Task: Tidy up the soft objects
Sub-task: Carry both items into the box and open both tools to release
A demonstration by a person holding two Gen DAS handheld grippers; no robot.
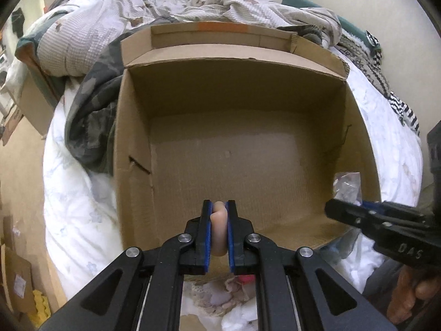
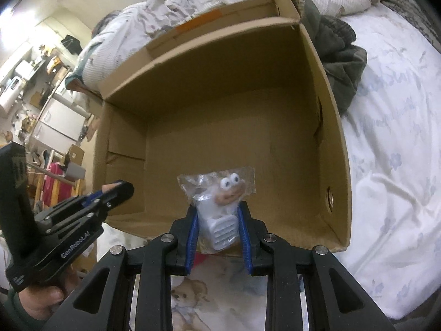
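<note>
Bed (image 1: 82, 207): white quilted cover with a faint pale-blue flower print, soft and rumpled. Heaped at its far end, a waffle-textured cream blanket (image 1: 91, 27) and a dark grey-green fleece garment (image 1: 93, 104), bunched against the box's side.

Cardboard box (image 1: 248, 88): plain brown corrugated, square, open-topped, sitting on the bed. Flaps folded out at the far side; its floor is bare, with the ribbing of the board visible.

Your left tool (image 1: 219, 229): black arms, blue ridged pads, pinched nearly closed on a small beige soft piece (image 1: 219, 220), smooth and rubbery-looking, rounded at the tip. It sits over the box's near wall, just inside the rim.

Your right tool (image 2: 217, 229): same build, jaws narrow and clamped on a clear crinkled plastic bag holding a toy (image 2: 220, 207). The toy is white with a ribbed panel, a tan mouth and two bulging googly eyes. It hangs over the near edge of the box, top poking above the pads.

A fingertip (image 1: 424, 289) on the right handle shows in the left view.
</note>
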